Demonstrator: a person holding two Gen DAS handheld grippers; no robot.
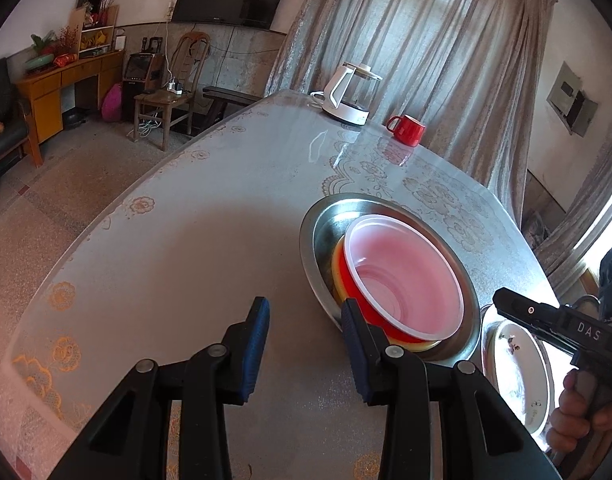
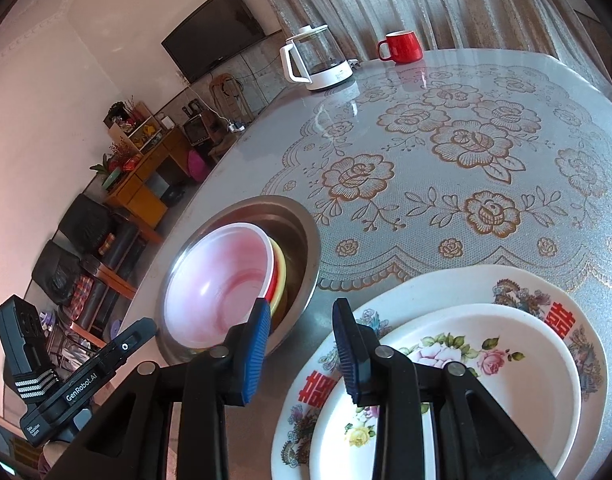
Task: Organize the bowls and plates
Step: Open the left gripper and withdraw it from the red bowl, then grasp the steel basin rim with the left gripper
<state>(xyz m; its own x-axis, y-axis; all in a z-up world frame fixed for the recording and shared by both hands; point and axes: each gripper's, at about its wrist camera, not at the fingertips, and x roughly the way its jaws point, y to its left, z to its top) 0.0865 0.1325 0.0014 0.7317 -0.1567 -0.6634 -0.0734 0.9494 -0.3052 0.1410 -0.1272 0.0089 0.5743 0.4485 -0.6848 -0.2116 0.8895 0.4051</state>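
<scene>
A steel basin (image 1: 320,240) stands on the table and holds a red plastic bowl (image 1: 406,272) with a pale pink inside, nested on a yellow bowl (image 1: 338,276). My left gripper (image 1: 306,340) hovers open just left of the basin, with only tabletop between its blue pads. In the right wrist view my right gripper (image 2: 302,344) is open too, over the gap between the basin (image 2: 306,240) and two stacked plates. The smaller floral plate (image 2: 486,360) lies on a larger plate (image 2: 546,300) with red characters. The red bowl (image 2: 222,280) tilts inside the basin.
A white-based glass kettle (image 2: 318,60) and a red mug (image 2: 400,46) stand at the table's far side. The lace-patterned table cover (image 2: 466,140) spreads between them and the dishes. The table edge (image 1: 118,216) drops off to the left. A hand (image 1: 586,416) holds the right tool's grip.
</scene>
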